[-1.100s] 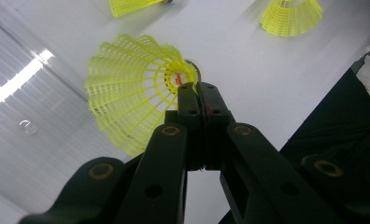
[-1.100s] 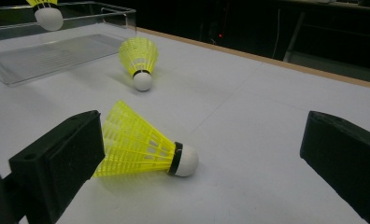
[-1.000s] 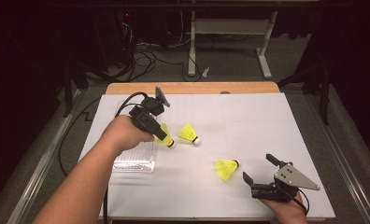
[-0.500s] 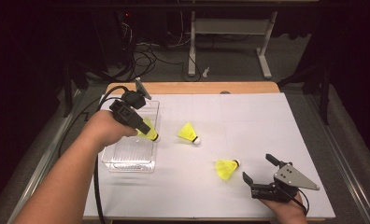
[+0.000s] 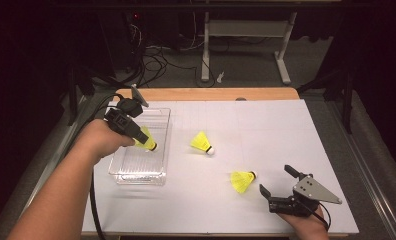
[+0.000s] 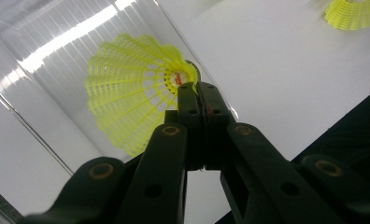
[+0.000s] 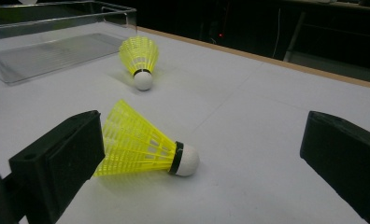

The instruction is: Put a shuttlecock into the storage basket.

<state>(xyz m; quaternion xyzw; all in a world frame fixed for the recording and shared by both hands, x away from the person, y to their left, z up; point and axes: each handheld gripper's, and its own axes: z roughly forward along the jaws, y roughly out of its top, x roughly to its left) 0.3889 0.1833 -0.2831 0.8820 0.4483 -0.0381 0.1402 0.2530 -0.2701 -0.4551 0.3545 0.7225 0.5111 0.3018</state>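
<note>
My left gripper [image 5: 145,141] is shut on the skirt rim of a yellow shuttlecock [image 5: 147,140], which hangs over the clear plastic tray [image 5: 137,177] at the left of the table. In the left gripper view the jaws [image 6: 196,88] pinch the mesh skirt of that shuttlecock [image 6: 127,107] above the tray's floor [image 6: 57,37]. A second shuttlecock [image 5: 202,142] lies mid-table. A third one [image 5: 242,181] lies on its side just ahead of my right gripper [image 5: 275,179], which rests open at the near right. In the right gripper view, that shuttlecock [image 7: 136,144] lies between the wide jaws [image 7: 205,133], untouched.
White sheet covers the table [image 5: 266,130], with a wooden strip [image 5: 211,94] along the far edge. Beyond it are desk legs [image 5: 205,50] and cables [image 5: 156,55] on the floor. The mid-table shuttlecock [image 7: 138,58] and the tray [image 7: 57,51] appear farther off in the right gripper view.
My left gripper has carried its shuttlecock leftward from near the table's middle to over the clear tray. The right gripper and the two lying shuttlecocks have stayed put.
</note>
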